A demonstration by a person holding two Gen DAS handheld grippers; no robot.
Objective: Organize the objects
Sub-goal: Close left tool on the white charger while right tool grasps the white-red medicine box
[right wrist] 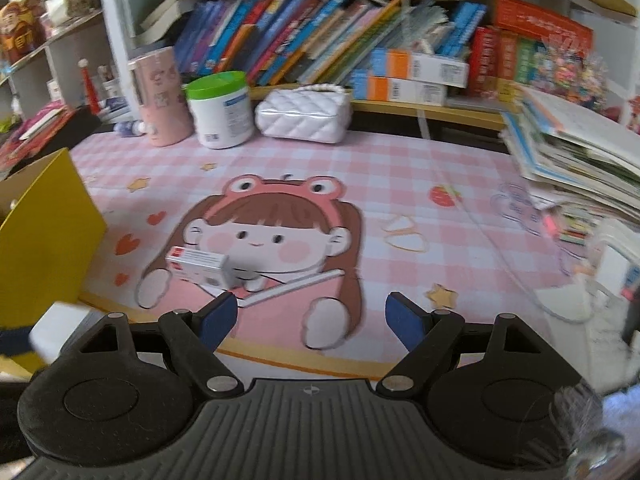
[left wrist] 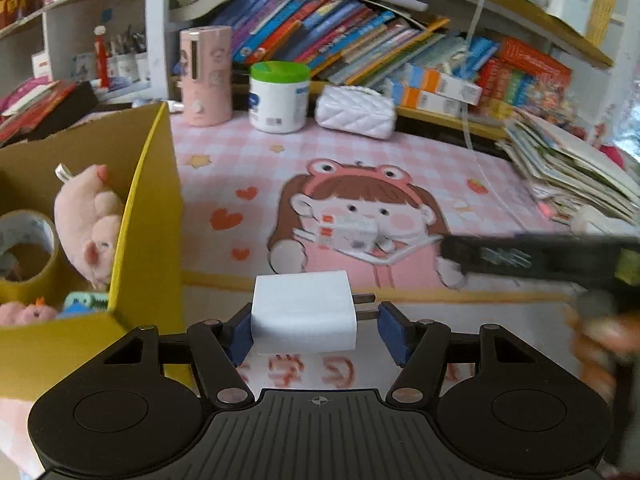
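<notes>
One white charger (left wrist: 304,312) sat clenched in the left gripper (left wrist: 316,320), the yellow box (left wrist: 148,216) at ten o'clock, while the right gripper (right wrist: 308,316) gaped empty.

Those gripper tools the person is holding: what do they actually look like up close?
Both look alike. The left gripper and right gripper are matte black plastic: a ribbed centre plate with a small crosshair mark, round discs either side, hinged link arms with silver rivets, and blue pads on the fingertips. No cables show.

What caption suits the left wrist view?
Left gripper holds a white charger beside the yellow box above the pink mat.
</notes>
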